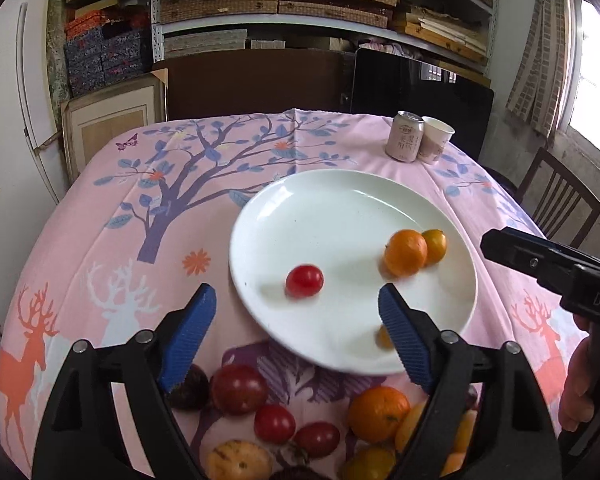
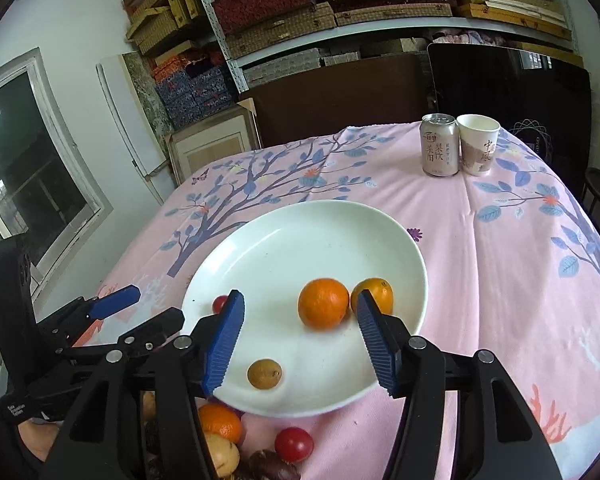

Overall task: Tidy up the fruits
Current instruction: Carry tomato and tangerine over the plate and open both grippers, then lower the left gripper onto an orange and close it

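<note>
A white plate (image 1: 300, 184) (image 2: 300, 208) lies on the pink tablecloth. On it are a red tomato (image 1: 304, 280), a large orange (image 1: 405, 253) (image 2: 323, 303), a smaller orange (image 1: 435, 246) (image 2: 374, 294) and a small yellowish fruit (image 2: 264, 374). My left gripper (image 1: 296, 294) stands open over the plate's near rim, with the tomato lying free beyond its fingers. My right gripper (image 2: 300, 298) is open too, its pads clear of the large orange ahead. More tomatoes (image 1: 239, 389) and an orange (image 1: 378, 413) (image 2: 220, 422) sit in a pile on the cloth below both grippers.
A drink can (image 1: 405, 136) (image 2: 439, 146) and a paper cup (image 1: 436, 140) (image 2: 478, 146) stand at the table's far right. A wooden chair (image 1: 560, 200) is beside the table on the right. Shelves of boxes line the back wall.
</note>
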Available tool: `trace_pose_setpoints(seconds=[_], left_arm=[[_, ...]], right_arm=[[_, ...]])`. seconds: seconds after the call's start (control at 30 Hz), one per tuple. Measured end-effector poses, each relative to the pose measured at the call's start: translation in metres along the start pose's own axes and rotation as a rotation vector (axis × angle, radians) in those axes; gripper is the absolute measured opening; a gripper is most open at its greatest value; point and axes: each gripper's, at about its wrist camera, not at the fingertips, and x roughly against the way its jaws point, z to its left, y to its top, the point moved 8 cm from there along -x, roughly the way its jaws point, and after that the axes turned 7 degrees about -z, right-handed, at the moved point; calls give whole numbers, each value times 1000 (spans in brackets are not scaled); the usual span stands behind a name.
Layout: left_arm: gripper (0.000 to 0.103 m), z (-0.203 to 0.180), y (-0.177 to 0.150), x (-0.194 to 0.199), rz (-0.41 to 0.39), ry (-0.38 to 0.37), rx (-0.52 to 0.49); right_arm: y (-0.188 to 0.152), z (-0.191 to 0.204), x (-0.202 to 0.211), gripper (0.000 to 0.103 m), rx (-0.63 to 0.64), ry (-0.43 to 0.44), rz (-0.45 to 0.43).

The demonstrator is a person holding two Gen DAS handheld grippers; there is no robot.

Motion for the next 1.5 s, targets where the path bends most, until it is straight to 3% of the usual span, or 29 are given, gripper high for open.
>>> trace_pose_setpoints(seconds=[0.3, 0.53, 0.67, 0.77, 0.9, 0.97, 1.07, 1.23, 1.27, 1.3, 1.4, 1.5], left_arm=[[81, -37, -99, 94, 2, -102, -187], [81, -70, -165, 127, 39, -145, -298], [78, -74, -171, 119, 47, -133, -260], [57, -78, -178, 106, 87, -141, -232], [48, -83, -180, 99, 85, -154, -200], [32, -89, -183, 97, 96, -191, -199], [32, -91, -183, 96, 92, -182, -210], [47, -85, -182, 89, 97, -179, -159], [47, -85, -181, 89, 94, -183, -154], [35, -86, -181, 90, 89, -197, -147], [34, -84, -177, 96, 67, -203, -142], [34, -75, -170, 104, 37, -199, -114]], right_arm=[[-75, -30, 65, 67, -36, -23, -9], [-109, -55, 75, 67, -95, -47, 15], [-112, -56, 76, 67, -91, -59, 16], [-112, -55, 77, 67, -86, -51, 7], [-112, -57, 77, 67, -95, -47, 8], [-112, -56, 76, 67, -87, -49, 15], [-118, -48, 66, 67, -46, -46, 69], [-129, -30, 52, 67, 56, -55, 149], [-130, -30, 50, 67, 59, -55, 160], [-131, -32, 49, 66, 56, -55, 169], [-134, -31, 46, 56, 53, -32, 191], [-135, -27, 46, 54, 78, -33, 196]])
